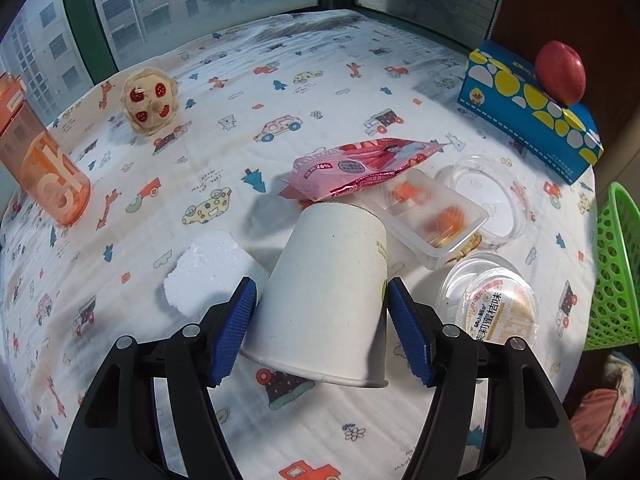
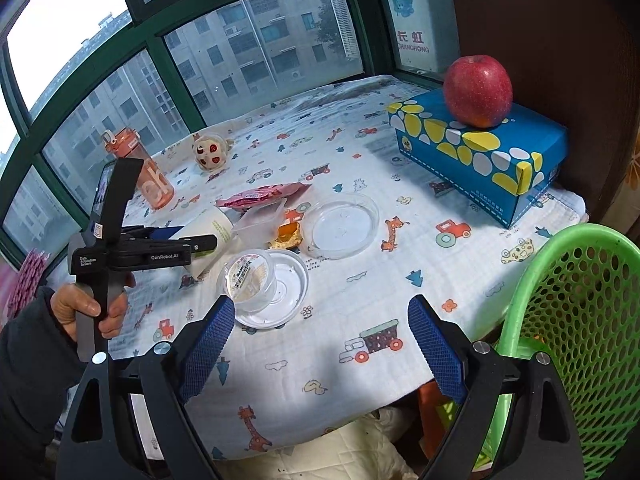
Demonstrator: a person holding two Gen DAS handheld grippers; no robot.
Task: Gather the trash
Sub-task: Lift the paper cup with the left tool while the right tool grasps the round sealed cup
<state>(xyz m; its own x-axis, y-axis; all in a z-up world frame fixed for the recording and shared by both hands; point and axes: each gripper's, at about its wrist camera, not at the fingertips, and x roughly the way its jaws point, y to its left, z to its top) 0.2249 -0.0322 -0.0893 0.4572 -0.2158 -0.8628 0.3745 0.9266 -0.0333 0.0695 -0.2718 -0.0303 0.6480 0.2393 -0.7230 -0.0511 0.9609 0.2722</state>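
A white paper cup (image 1: 328,300) lies on its side on the patterned tablecloth, rim toward the camera. It sits between the blue pads of my left gripper (image 1: 318,284), which stand close at both of its sides without squeezing it. Beyond it lie a pink snack wrapper (image 1: 360,168), a clear plastic tray (image 1: 436,216) with orange scraps, and a labelled jelly cup (image 1: 492,304). My right gripper (image 2: 322,308) hangs open over the table's near edge with nothing between its fingers. In the right wrist view a hand holds the left gripper (image 2: 192,238) at the cup (image 2: 216,228).
A green mesh basket (image 2: 580,320) stands off the table's right edge. A blue tissue box (image 2: 480,152) carries a red apple (image 2: 478,90) at the back right. An orange bottle (image 1: 40,152) and a plush toy (image 1: 148,100) sit far left. White foam (image 1: 208,268) lies left of the cup.
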